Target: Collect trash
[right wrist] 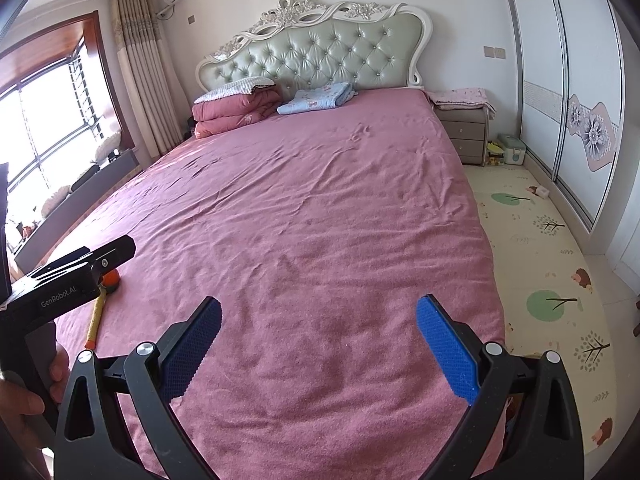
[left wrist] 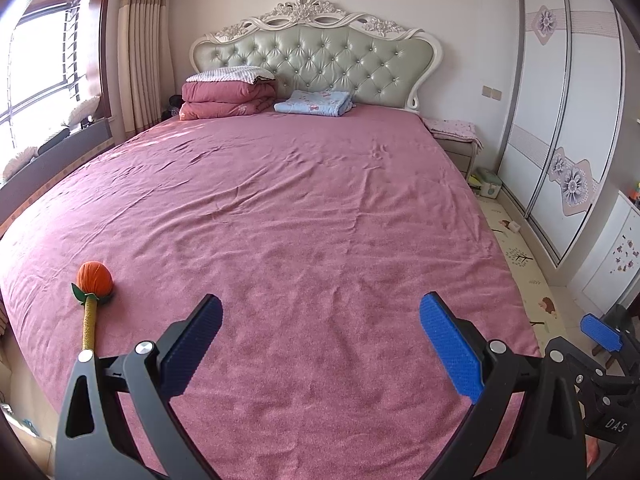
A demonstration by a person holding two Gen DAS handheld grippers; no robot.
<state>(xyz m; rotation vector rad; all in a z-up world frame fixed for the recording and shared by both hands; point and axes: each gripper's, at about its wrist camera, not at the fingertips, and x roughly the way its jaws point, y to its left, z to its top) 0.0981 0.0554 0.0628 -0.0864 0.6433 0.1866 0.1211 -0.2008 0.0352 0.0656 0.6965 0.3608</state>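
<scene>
Both claws wide open, nothing held.

Your left gripper [left wrist: 320,340] and right gripper [right wrist: 318,340] hang over the pink bed [left wrist: 300,208]. The orange toy stick [left wrist: 91,300] lies at ten o'clock, near the left claw. No clear trash shows, so look slowly first.

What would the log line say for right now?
left gripper: open, empty | right gripper: open, empty | orange stuffed ball on a yellow stick: on pink bedsheet, near left gripper | trash: none seen

Stick toy [left wrist: 93,296] on bed [left wrist: 300,208] left; quilt [left wrist: 226,98] by headboard [left wrist: 316,60].
</scene>
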